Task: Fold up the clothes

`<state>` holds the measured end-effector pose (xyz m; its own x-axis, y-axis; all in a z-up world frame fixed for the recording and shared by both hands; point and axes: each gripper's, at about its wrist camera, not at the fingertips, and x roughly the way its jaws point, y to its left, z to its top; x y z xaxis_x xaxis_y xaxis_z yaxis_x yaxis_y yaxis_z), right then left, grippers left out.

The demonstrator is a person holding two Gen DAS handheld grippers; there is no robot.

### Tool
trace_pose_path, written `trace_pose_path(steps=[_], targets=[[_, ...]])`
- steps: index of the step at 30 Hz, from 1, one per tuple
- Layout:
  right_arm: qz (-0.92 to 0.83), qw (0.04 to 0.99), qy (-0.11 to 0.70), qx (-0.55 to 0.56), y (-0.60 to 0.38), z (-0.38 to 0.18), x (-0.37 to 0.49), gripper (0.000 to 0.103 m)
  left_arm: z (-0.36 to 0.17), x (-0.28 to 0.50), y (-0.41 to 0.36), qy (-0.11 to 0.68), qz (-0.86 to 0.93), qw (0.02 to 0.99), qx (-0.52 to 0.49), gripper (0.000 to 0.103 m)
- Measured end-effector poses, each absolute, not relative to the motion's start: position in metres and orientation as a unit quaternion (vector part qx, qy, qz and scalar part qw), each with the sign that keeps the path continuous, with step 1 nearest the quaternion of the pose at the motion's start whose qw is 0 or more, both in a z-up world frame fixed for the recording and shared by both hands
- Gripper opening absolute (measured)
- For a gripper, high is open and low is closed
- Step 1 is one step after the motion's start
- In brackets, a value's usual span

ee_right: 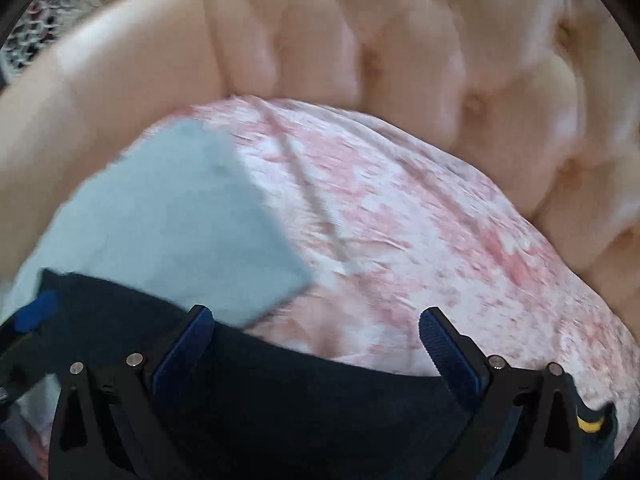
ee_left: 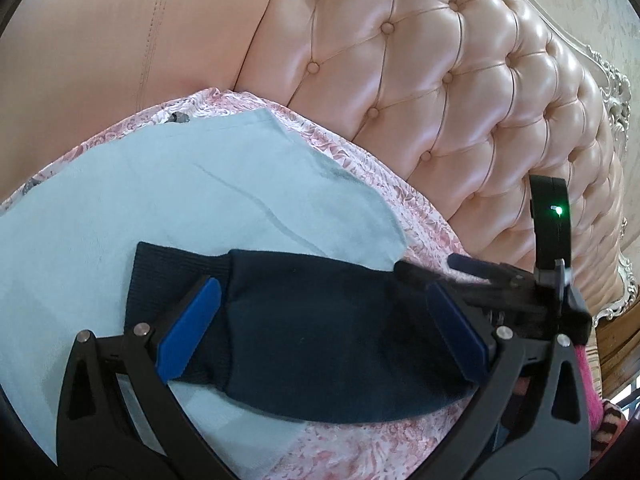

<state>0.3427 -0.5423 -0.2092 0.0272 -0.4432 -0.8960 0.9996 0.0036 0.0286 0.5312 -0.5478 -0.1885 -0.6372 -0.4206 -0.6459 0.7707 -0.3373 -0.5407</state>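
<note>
A dark navy knitted garment with a ribbed cuff (ee_left: 312, 332) is lying across a pale blue flat cloth (ee_left: 160, 200), which is itself resting on a pink-and-white floral patterned cover (ee_left: 404, 208) spread over the seat of a pink tufted leather sofa (ee_left: 440, 72).

In the left wrist view, the left claw (ee_left: 324, 332) is standing wide open, its two blue-padded fingers (ee_left: 188, 332) spread to either side of the navy garment. The ribbed cuff is lying at the left finger, and the garment's body is running between both fingers toward the right one. The fingers are sitting just over or against the fabric; whether they are touching it cannot be told. The right claw's black body, carrying a small green light, is showing at the right edge of this view, near the garment's right end.

In the right wrist view, which is blurred, the right claw (ee_right: 320, 352) is also spread open, gripping nothing. The navy garment (ee_right: 280, 408) is filling the lower part of the frame between and beneath its blue-padded fingers (ee_right: 452, 356), with the pale blue cloth (ee_right: 180, 216) lying beyond it to the left and the floral cover (ee_right: 420, 232) stretching ahead toward the sofa back (ee_right: 400, 40).
</note>
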Motion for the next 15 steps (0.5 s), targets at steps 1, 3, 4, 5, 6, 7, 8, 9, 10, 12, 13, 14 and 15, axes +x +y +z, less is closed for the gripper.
trace_pose_path(steps=[1, 3, 4, 5, 6, 7, 8, 9, 10, 12, 13, 14, 15], targets=[[-0.578, 0.615, 0.385, 0.374, -0.543, -0.215, 0.353, 0.103, -0.188, 0.531, -0.548, 0.437, -0.792, 0.377, 0.2, 0.103], [-0.56, 0.619, 0.41, 0.366, -0.543, -0.224, 0.362, 0.103, -0.188, 0.53, -0.547, 0.436, -0.79, 0.379, 0.205, 0.103], [-0.564, 0.618, 0.401, 0.374, -0.543, -0.223, 0.356, 0.103, -0.187, 0.528, -0.548, 0.434, -0.79, 0.38, 0.21, 0.103], [-0.571, 0.61, 0.391, 0.386, -0.543, -0.221, 0.346, 0.103, -0.186, 0.526, -0.548, 0.432, -0.79, 0.378, 0.217, 0.103], [-0.581, 0.609, 0.37, 0.395, -0.538, -0.214, 0.332, 0.103, -0.185, 0.526, -0.549, 0.433, -0.79, 0.375, 0.221, 0.103], [-0.592, 0.611, 0.339, 0.402, -0.529, -0.203, 0.315, 0.103, -0.183, 0.526, -0.55, 0.434, -0.79, 0.372, 0.223, 0.103], [-0.596, 0.616, 0.315, 0.408, -0.52, -0.194, 0.301, 0.103, -0.179, 0.528, -0.549, 0.436, -0.791, 0.37, 0.217, 0.103], [-0.597, 0.623, 0.295, 0.411, -0.508, -0.185, 0.287, 0.103, -0.173, 0.529, -0.546, 0.435, -0.795, 0.368, 0.208, 0.103], [-0.599, 0.626, 0.283, 0.411, -0.494, -0.178, 0.272, 0.103, -0.165, 0.529, -0.541, 0.427, -0.804, 0.364, 0.198, 0.103], [-0.602, 0.627, 0.272, 0.413, -0.466, -0.173, 0.245, 0.103, -0.151, 0.524, -0.53, 0.406, -0.821, 0.354, 0.191, 0.103], [-0.6, 0.625, 0.267, 0.423, -0.456, -0.178, 0.232, 0.103, -0.148, 0.516, -0.524, 0.392, -0.828, 0.346, 0.2, 0.103], [-0.599, 0.621, 0.264, 0.432, -0.447, -0.186, 0.218, 0.103, -0.149, 0.507, -0.52, 0.382, -0.832, 0.339, 0.216, 0.103], [-0.597, 0.615, 0.269, 0.439, -0.444, -0.194, 0.21, 0.103, -0.15, 0.497, -0.516, 0.371, -0.835, 0.332, 0.233, 0.103]])
